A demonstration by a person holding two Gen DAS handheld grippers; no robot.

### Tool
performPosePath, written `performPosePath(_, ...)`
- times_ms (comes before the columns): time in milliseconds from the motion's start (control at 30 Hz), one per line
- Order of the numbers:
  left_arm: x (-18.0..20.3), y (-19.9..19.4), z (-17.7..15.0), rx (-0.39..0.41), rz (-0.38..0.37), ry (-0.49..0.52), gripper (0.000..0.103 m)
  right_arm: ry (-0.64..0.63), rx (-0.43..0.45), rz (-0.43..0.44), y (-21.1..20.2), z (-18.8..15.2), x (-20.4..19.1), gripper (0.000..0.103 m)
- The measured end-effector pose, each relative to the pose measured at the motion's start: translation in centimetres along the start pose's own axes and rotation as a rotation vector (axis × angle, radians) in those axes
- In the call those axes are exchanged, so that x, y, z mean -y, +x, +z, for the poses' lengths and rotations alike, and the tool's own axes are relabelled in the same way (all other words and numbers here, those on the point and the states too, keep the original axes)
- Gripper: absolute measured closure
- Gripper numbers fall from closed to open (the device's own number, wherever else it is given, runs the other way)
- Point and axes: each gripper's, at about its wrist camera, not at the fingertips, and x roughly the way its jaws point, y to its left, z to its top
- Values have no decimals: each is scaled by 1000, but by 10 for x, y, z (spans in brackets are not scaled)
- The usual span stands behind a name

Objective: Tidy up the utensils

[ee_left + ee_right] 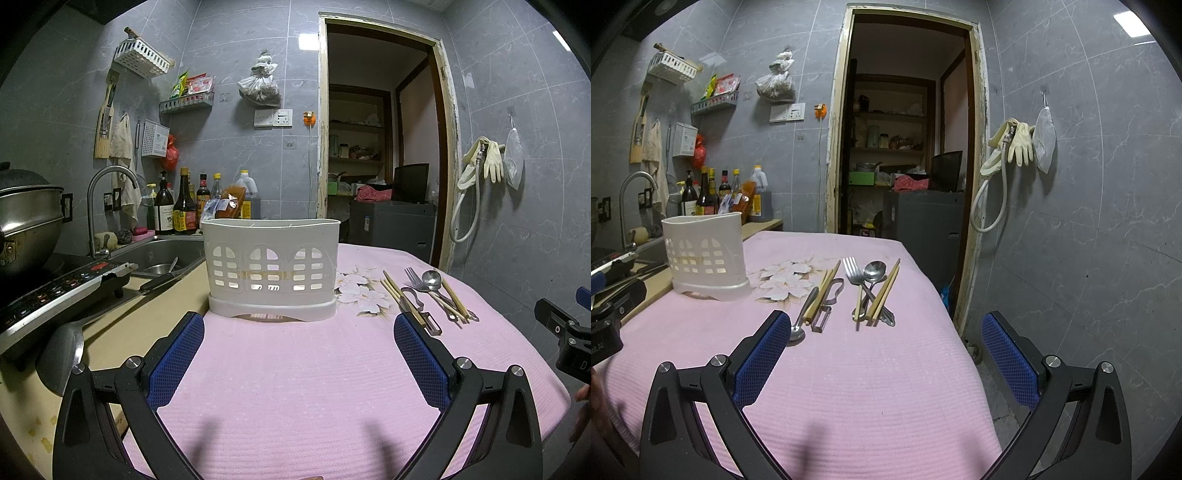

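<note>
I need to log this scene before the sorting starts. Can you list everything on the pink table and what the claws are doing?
Holder: one, white, slotted, table's left, near the sink.
Chopsticks: several, tan, in two bundles right of the holder.
Fork: one, metal, right bundle.
Spoons: two, metal, one per bundle.
Peeler: one, metal, left bundle.
Tablecloth: one, pink, floral print.
Left claw: open, empty, facing the holder.
Right claw: open, empty, short of the utensils.

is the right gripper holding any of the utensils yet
No, the right gripper is open and empty above the pink cloth, short of the metal fork and wooden chopsticks.
</note>
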Motion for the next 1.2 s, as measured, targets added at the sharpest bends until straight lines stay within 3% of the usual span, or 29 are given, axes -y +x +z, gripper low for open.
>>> performPosePath(1200,2,0,5,1,-1,-1,2,0,-18,-15,4,-9,1,0)
